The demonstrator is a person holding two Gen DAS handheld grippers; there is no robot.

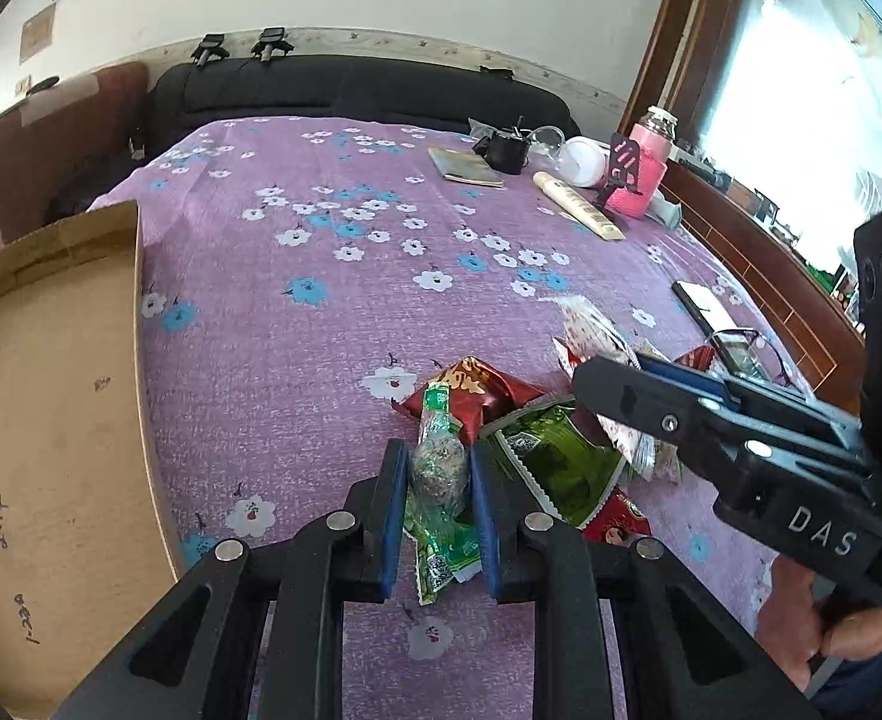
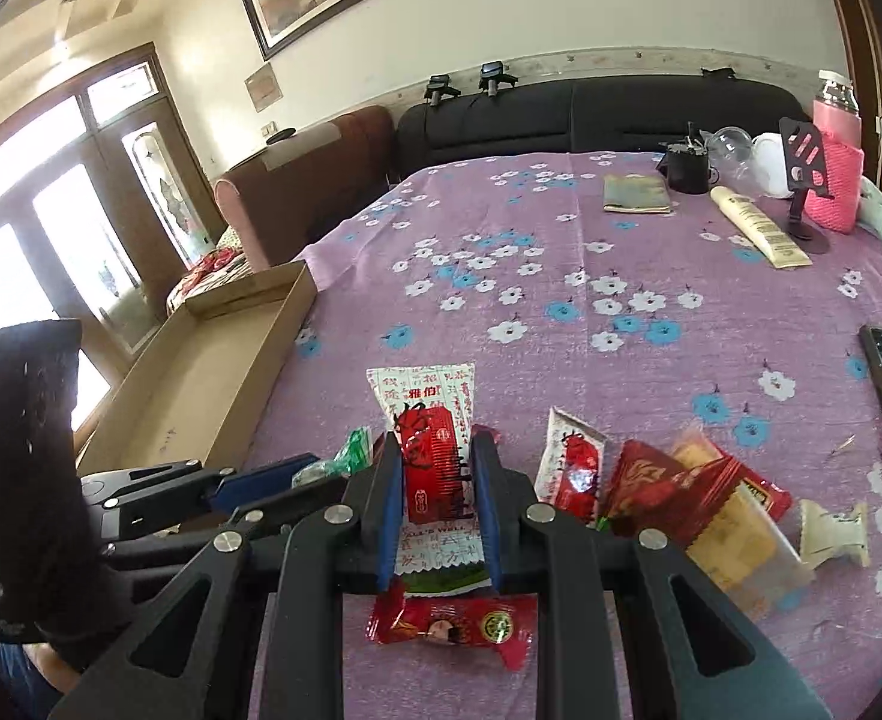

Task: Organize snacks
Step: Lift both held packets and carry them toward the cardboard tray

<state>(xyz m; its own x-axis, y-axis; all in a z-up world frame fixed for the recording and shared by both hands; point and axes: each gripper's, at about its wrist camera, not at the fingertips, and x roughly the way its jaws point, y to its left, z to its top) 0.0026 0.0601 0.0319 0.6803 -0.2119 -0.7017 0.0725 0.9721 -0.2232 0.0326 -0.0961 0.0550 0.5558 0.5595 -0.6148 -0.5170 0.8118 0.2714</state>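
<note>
Both my grippers hold snacks

My left gripper [image 1: 438, 480] pinches a clear green-wrapped snack [image 1: 438, 462]; my right gripper [image 2: 438, 480] pinches a white-and-red snack packet [image 2: 432, 450], above the purple flowered bench cloth [image 2: 561, 252].

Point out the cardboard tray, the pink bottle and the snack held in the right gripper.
cardboard tray [image 2: 201, 384]: right wrist view, bare inside floor.
pink bottle [image 2: 838, 180]: right wrist view, knitted pink sleeve.
white and red snack packet [image 2: 435, 420]: right wrist view, red label above the pads of the right gripper [image 2: 435, 468].
</note>
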